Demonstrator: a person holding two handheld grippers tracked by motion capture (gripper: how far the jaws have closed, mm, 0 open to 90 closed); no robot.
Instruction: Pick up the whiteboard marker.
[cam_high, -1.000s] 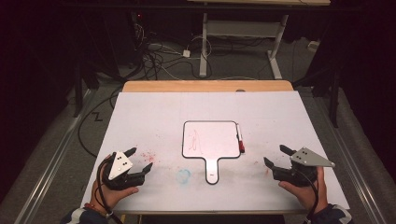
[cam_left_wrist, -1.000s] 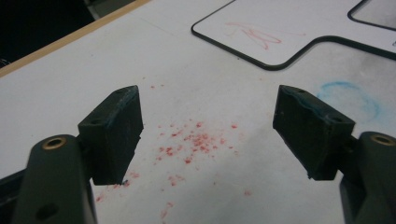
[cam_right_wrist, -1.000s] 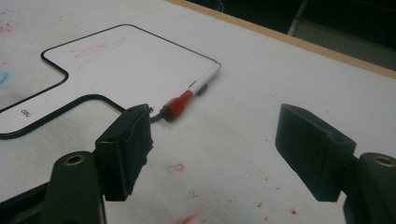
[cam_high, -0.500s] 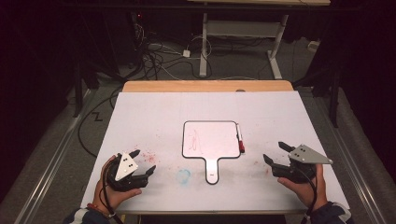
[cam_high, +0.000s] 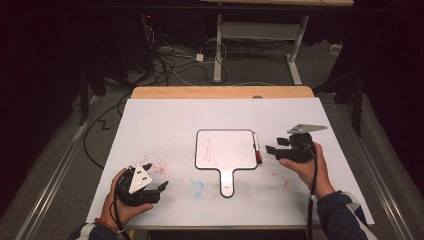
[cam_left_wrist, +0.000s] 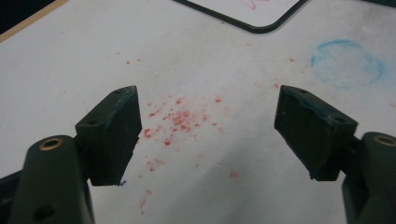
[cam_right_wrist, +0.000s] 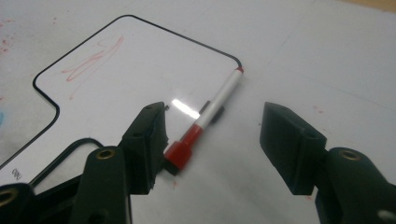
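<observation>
A small whiteboard paddle (cam_high: 225, 150) with a red scribble lies mid-table, its handle toward me. A white marker with a red cap (cam_high: 256, 149) lies along the board's right edge. My right gripper (cam_high: 273, 147) hovers just right of the marker. In the right gripper view the marker (cam_right_wrist: 219, 100) lies between the jaws of the right gripper (cam_right_wrist: 214, 116), its red cap (cam_right_wrist: 181, 153) close against the left jaw. These jaws have just been closing and still stand apart, not pressing the marker. My left gripper (cam_high: 156, 176) rests open at the front left, and in its own view the left gripper (cam_left_wrist: 208, 100) has nothing between its fingers.
Red specks (cam_left_wrist: 180, 119) and a blue smudged ring (cam_high: 196, 188) stain the white table sheet (cam_high: 165, 125). A wooden table edge (cam_high: 220, 92) runs along the far side. Cables and desk legs lie on the floor beyond it.
My right gripper has moved left and away from me to the marker, and its jaws have narrowed. The left hand has barely shifted. Board and marker lie as before.
</observation>
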